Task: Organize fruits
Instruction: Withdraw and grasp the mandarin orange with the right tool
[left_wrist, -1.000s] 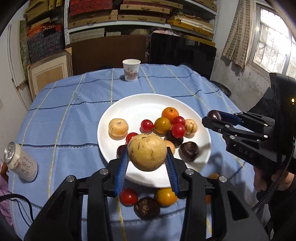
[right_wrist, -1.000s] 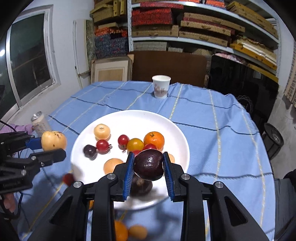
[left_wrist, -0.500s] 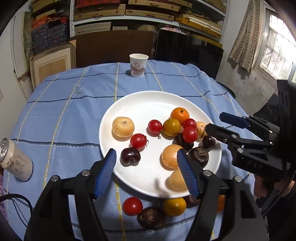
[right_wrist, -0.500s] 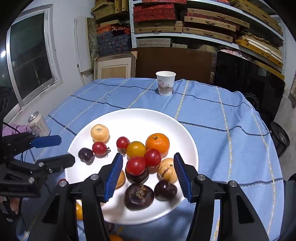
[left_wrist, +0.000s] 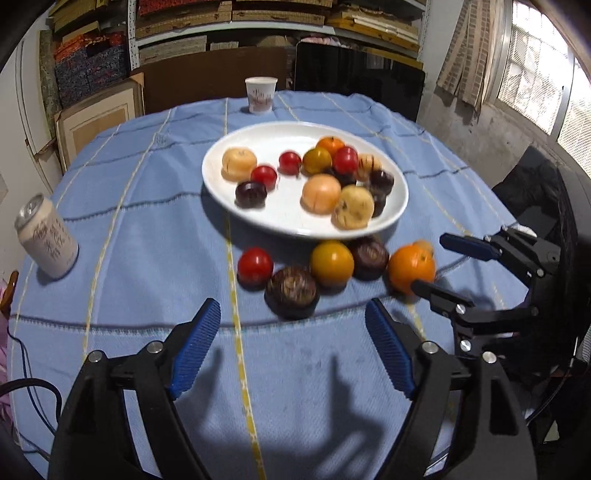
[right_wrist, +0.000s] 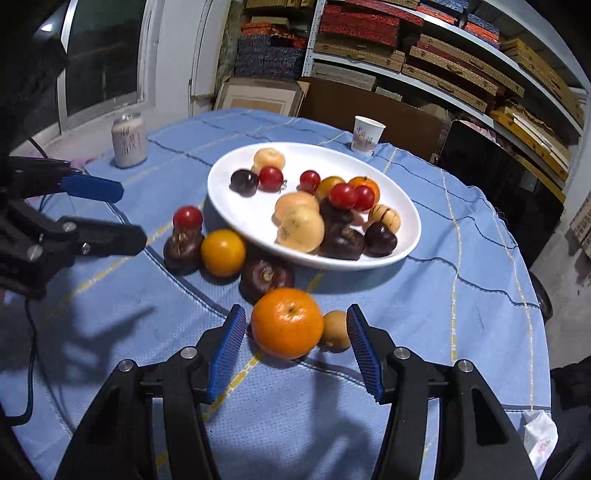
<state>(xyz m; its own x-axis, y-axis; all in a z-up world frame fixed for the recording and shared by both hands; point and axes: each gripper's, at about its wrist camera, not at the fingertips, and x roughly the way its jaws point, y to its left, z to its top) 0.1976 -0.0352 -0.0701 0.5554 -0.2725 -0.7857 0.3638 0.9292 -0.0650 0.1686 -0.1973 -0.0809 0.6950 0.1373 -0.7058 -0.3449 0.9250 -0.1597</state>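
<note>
The white plate on the blue tablecloth carries most fruit, several pieces partly hidden behind one another. Loose fruit lies just beside the plate's near rim. The left gripper is opening, nothing between its jaws. The right gripper stands partly spread, empty, either side of an orange and a small tan fruit, half hidden behind the orange.

Both grippers are matte black plastic with angular, braced arms. The left gripper and right gripper carry ribbed blue pads inside each finger, and round silver screws at the joints. A dark cable trails off the left one.
</note>
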